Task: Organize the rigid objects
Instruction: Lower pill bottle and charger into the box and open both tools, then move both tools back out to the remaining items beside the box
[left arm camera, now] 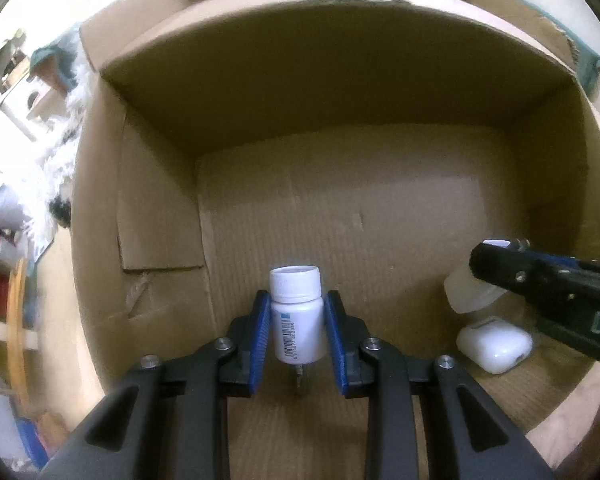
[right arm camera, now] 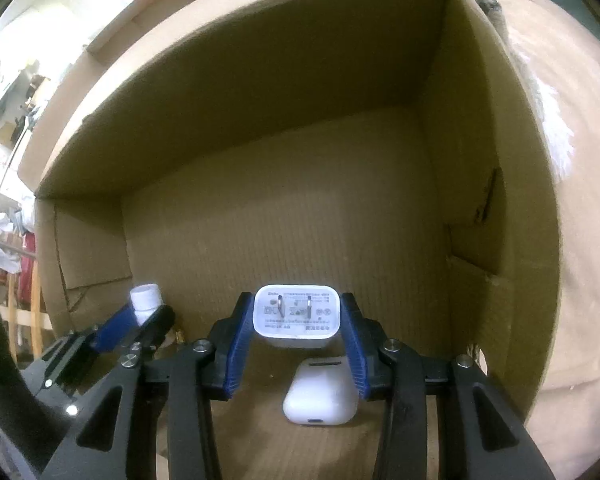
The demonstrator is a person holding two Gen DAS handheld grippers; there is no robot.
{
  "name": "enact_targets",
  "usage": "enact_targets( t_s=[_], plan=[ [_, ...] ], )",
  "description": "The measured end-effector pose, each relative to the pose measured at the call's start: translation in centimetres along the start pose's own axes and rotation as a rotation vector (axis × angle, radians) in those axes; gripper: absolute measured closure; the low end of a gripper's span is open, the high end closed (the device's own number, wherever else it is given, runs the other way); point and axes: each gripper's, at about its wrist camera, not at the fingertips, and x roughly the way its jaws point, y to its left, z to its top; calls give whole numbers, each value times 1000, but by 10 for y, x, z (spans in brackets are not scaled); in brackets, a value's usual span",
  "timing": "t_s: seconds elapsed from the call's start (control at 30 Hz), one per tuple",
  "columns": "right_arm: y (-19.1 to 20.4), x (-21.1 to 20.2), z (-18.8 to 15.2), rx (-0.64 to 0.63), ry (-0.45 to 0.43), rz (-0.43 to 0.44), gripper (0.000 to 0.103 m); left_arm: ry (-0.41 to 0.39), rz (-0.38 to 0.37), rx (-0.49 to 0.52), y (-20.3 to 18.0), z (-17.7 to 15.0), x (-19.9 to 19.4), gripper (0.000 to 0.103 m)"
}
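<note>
Both grippers reach down into a large cardboard box [left arm camera: 340, 208]. My left gripper [left arm camera: 297, 312] is shut on a white pill bottle [left arm camera: 298, 320] with a barcode label, its cap pointing away from the camera. My right gripper [right arm camera: 296, 316] is shut on a white plug charger [right arm camera: 296, 314], whose two prongs face the camera. A white earbud case [right arm camera: 320, 392] lies on the box floor just below the charger. From the left wrist view, the right gripper [left arm camera: 476, 264] comes in at the right with the charger [left arm camera: 466, 294] above the earbud case [left arm camera: 494, 344]. The bottle's cap [right arm camera: 146, 298] shows in the right wrist view.
The box walls [right arm camera: 472, 208] rise on all sides around both grippers, with flaps folded inside at the lower corners. A small dark object [left arm camera: 300, 378] lies on the floor under the bottle. Outside the box at the left are white fabric [left arm camera: 64, 120] and wooden furniture.
</note>
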Motion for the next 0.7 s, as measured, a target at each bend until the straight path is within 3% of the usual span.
enact_targets(
  t_s=[0.17, 0.2, 0.33, 0.43, 0.6, 0.7],
  plan=[
    [5, -10, 3, -3, -38, 13, 54, 21, -2, 6, -4, 0, 4, 75],
    [7, -13, 5, -1, -51, 10, 50, 20, 9, 6, -5, 1, 4, 63],
    [10, -22, 10, 1, -95, 34, 35, 13, -27, -6, -10, 4, -2, 46],
    [12, -32, 12, -1, -122, 54, 23, -10, 5, -2, -13, 5, -12, 37],
    [2, -49, 13, 32, -175, 74, 8, -56, 18, -31, -8, 2, -30, 37],
    [2, -53, 15, 37, -189, 63, 5, -98, 33, -33, -3, 4, -41, 37]
  ],
)
